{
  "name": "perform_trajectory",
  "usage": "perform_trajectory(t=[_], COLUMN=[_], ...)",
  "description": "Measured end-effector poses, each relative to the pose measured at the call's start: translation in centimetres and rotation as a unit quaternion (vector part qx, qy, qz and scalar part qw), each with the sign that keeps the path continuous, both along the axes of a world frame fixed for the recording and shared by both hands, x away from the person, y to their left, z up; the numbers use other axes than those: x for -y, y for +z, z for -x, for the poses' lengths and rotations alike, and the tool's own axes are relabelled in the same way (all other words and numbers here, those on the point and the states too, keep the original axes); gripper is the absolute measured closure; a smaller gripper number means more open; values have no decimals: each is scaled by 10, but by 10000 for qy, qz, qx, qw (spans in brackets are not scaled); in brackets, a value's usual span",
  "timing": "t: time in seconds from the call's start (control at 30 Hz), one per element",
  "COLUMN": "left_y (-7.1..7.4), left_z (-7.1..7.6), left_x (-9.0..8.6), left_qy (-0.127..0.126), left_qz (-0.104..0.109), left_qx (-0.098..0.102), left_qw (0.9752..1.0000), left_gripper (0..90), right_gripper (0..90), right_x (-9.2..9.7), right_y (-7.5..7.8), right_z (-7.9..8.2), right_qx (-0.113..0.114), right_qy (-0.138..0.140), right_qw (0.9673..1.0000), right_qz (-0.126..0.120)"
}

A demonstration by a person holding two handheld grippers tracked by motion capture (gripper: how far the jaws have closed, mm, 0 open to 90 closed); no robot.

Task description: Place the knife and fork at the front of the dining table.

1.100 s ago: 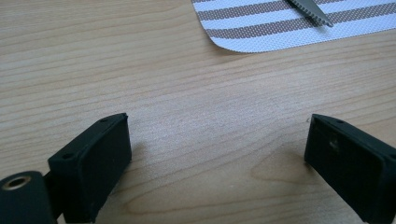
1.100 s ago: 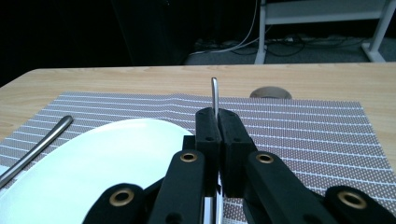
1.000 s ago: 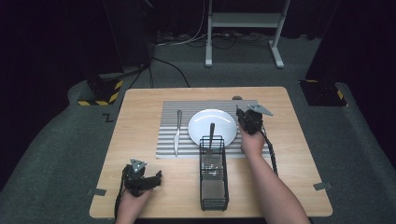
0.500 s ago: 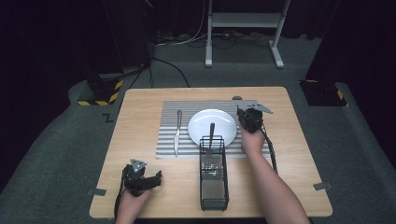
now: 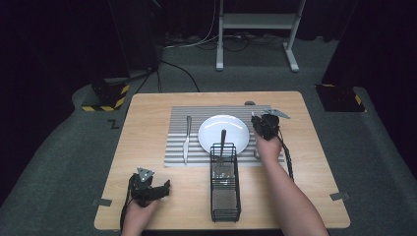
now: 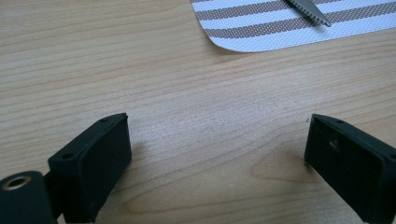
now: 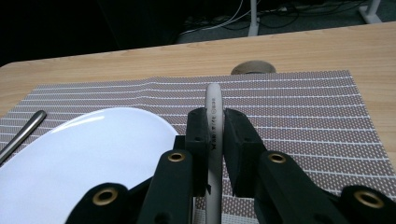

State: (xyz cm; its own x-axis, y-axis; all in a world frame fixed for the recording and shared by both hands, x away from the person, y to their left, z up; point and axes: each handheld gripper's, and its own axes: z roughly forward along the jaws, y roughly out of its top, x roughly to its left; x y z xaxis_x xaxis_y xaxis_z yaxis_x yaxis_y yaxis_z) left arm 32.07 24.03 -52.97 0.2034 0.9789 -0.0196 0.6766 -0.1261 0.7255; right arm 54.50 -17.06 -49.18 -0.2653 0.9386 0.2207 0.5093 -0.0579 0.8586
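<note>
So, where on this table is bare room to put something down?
Bare wood: the table strip left of the placemat, and the strip beyond its far edge. Crowded: the placemat itself, carrying knife, plate and a cutlery handle.

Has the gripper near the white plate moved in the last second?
No. In the high view the right gripper sits at the same spot beside the white plate. Its jaws have just been opening slightly, with a piece of cutlery's handle between them.
</note>
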Motion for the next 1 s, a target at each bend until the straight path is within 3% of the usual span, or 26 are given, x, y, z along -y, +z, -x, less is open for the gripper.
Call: perform_trajectory(t=[0.3,0.43,0.53,0.7,0.9,1.0], left_y=[0,0,0,0,0,0], left_z=[0,0,0,0,0,0], left_x=[1,1,1,1,1,1], left_qy=[-7,-7,-8,-7,-7,-4], left_qz=[-31,-29,-55,-55,-59,-56], left_qx=[3,3,3,0,3,1], left_qw=[10000,10000,10000,10000,10000,10000], left_gripper=[72,72,72,73,73,73], right_gripper=[791,792,792,797,798,796], right_x=[4,5,8,12,24,27], right_y=[7,9,10,9,-2,-10], right_z=[5,14,25,51,88,99], right_qx=[44,65,99,98,-93,-227], right_qy=[-60,-38,-17,0,106,106], right_qw=[9999,9996,9994,9968,9941,9925], right_qz=[140,282,319,793,1077,1193])
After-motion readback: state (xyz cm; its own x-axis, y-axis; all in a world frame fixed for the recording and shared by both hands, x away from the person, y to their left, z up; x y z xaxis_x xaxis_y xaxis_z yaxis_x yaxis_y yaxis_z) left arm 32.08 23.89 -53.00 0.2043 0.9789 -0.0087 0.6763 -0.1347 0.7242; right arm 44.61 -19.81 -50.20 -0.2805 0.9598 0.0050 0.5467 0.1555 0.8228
